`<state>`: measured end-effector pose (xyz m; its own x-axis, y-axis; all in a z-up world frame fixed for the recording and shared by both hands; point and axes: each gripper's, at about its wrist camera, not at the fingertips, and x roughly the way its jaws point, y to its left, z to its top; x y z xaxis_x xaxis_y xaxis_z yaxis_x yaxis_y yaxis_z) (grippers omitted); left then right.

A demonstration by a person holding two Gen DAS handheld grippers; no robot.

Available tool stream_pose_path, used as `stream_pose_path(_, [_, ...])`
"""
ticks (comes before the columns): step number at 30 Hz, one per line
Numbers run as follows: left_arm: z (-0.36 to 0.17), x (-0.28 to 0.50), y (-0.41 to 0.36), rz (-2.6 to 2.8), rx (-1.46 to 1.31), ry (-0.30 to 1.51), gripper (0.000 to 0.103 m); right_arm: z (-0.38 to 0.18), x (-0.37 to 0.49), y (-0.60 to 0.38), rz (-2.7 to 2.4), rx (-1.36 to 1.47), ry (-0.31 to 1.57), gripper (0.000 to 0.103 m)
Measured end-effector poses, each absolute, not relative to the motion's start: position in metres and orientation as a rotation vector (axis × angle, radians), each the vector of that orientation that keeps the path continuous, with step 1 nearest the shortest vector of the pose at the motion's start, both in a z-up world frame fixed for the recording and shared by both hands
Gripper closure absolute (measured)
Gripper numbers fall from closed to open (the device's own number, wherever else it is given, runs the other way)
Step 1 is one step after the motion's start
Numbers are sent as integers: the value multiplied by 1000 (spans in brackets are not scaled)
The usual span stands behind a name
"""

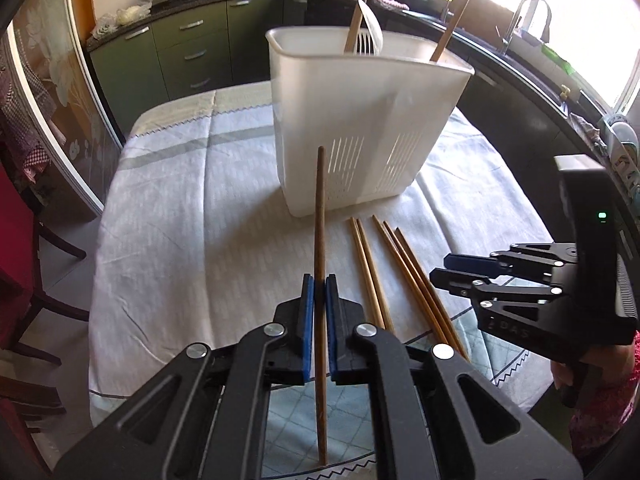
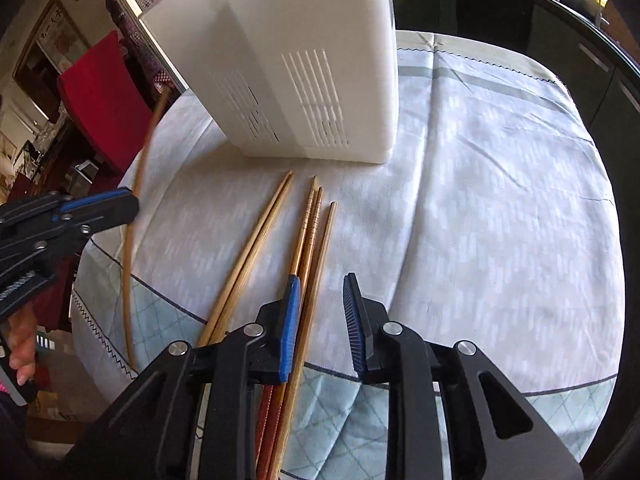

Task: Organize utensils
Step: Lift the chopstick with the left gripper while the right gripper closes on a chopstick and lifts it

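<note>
Left claw (image 1: 319, 280) pinches one chopstick (image 1: 320, 216); right claw (image 2: 320, 286) hangs spread over the loose chopsticks (image 2: 308, 224); next we lift ours into the white caddy (image 1: 360, 120).

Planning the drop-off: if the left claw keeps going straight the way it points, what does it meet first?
Probably the white utensil holder: the left claw, shut on a dark chopstick, points at its slotted front wall. Depth is unclear.

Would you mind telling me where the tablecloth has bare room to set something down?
Free: the cloth left of the white utensil holder out to the table's edge, and the wide stretch right of the loose chopsticks. Crowded: the strip before the holder, where those chopsticks lie beneath the right gripper.
</note>
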<state>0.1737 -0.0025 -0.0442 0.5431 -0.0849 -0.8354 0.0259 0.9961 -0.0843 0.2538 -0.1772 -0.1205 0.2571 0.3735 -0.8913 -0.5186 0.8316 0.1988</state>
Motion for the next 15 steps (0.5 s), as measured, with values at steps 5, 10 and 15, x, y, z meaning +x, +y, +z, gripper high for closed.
stream_pose_path(5, [-23,145,6,-58,-45,863,97,-126,261,-169,579,-170,1177,87])
stream_pose_path(10, [-20,135,15,-76,-70,832,97,-131,261,-155,553,-220,1185,89])
stream_pose_path(15, [-20,127,15,-90,-77,824,97,-134,257,-133,523,-304,1179,89])
